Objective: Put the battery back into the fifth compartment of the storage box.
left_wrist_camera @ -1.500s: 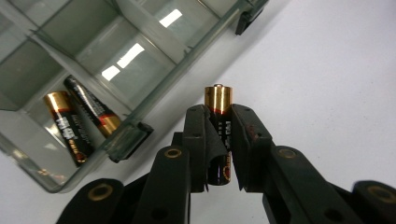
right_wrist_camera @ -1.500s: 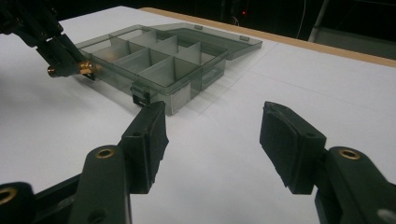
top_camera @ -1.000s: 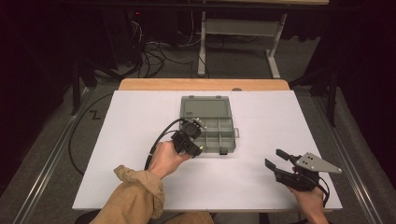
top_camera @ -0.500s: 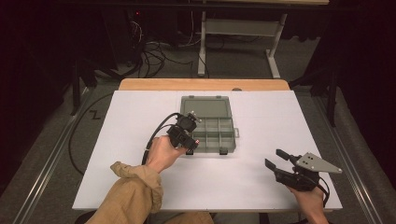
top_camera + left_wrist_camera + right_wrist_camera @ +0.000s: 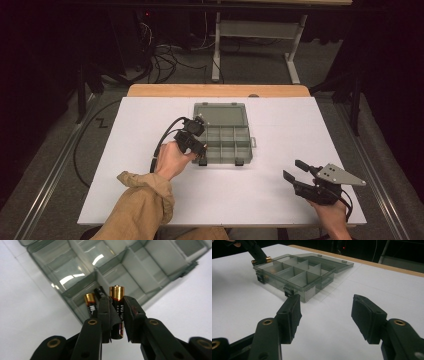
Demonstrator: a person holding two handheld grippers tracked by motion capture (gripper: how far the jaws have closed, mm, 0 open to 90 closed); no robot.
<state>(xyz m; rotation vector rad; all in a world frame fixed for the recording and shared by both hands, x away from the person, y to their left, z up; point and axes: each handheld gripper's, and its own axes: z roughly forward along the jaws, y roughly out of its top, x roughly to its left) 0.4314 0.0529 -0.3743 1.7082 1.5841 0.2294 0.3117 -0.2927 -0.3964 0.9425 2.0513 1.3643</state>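
My left gripper [image 5: 117, 312] clamps a black, copper-topped battery [image 5: 117, 305] over the near-left corner of the grey-green clear plastic compartment box [image 5: 235, 145]; my right gripper [image 5: 325, 315] gapes empty.

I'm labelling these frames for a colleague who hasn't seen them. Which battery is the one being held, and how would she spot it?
On the white table lies an open grey compartment box. At its near-left corner the left claw grips one battery, copper end up. Unlike the batteries lying in the corner compartment behind, it stands between the claw's black pads.
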